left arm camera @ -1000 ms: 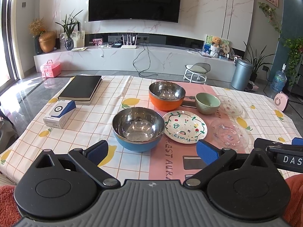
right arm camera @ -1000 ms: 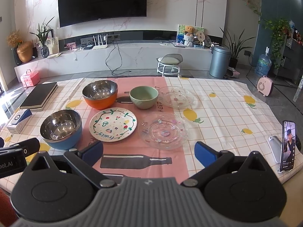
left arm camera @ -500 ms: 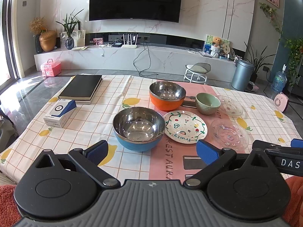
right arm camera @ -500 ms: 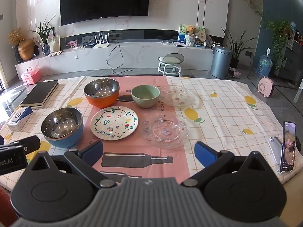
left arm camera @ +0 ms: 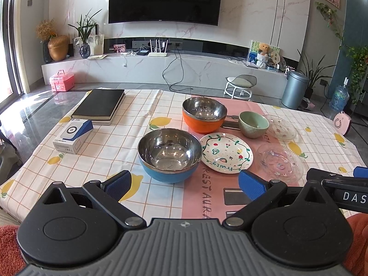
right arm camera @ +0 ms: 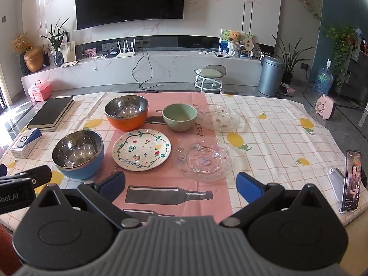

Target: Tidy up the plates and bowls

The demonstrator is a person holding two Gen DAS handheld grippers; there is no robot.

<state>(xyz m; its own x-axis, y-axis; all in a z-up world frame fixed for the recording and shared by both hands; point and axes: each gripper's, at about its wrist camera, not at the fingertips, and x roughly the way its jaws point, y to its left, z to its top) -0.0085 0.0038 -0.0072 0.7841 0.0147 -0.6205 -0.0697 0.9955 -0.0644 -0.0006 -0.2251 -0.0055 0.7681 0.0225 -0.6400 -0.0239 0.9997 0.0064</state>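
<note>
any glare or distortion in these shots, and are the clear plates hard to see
Left wrist: sun glare whitens the floor at left, fisheye bends the TV wall, steel blue bowl mirrors highlights. Right wrist: near glass plate is faint against the pink cloth; phone screen reads clearly.

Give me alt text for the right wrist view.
Open right gripper hovers over a table holding a blue bowl, orange bowl, green bowl, painted plate and two clear glass plates. A phone stands at right.

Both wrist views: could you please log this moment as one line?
left gripper: open, empty | right gripper: open, empty | blue bowl, painted plate: on table, untouched
</note>
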